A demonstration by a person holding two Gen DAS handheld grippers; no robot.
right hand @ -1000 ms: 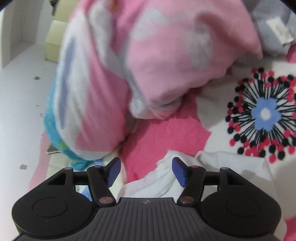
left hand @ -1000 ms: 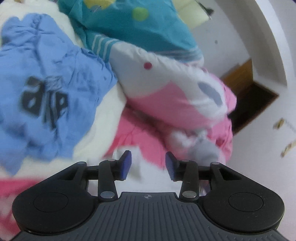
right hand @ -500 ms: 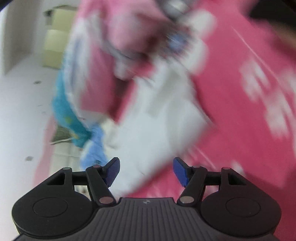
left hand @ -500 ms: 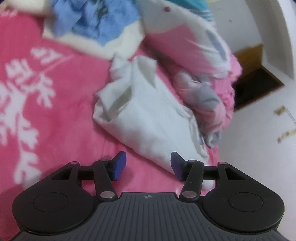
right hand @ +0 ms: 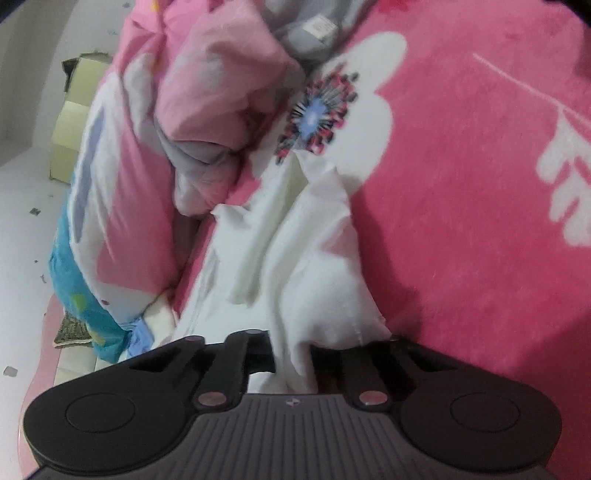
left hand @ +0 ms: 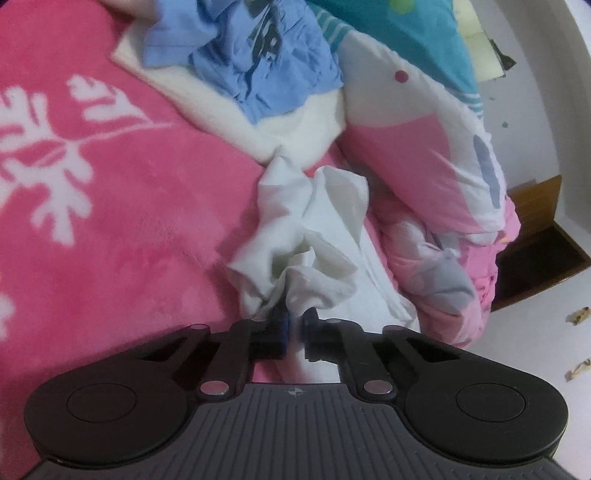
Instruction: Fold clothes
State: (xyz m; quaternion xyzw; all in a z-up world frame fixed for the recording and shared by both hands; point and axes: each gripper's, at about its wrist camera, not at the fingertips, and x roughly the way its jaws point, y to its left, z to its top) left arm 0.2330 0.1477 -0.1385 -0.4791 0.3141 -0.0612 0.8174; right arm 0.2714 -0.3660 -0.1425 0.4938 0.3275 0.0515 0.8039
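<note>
A crumpled white garment (left hand: 325, 236) lies on the pink blanket (left hand: 110, 221), beside a heap of bedding. My left gripper (left hand: 294, 326) is closing, and its blue pads pinch a bunched edge of the white cloth. In the right wrist view the same white garment (right hand: 314, 266) runs from a flower print on the blanket down to my right gripper (right hand: 293, 350). That gripper is closing too. A fold of the cloth sits between its fingers and hides the pads.
A blue printed T-shirt (left hand: 258, 55) lies on a cream cloth behind the garment. A pink, white and teal quilt (left hand: 417, 158) is piled along the bed's edge, with grey cloth (right hand: 306, 33) on it. Past it are white floor, a wooden step (left hand: 535, 206) and a cardboard box (right hand: 74, 110).
Both grippers came down from the bedding heap to the white garment and went from open to shut on its edge. The garment is now bunched and pulled up at both grips.
</note>
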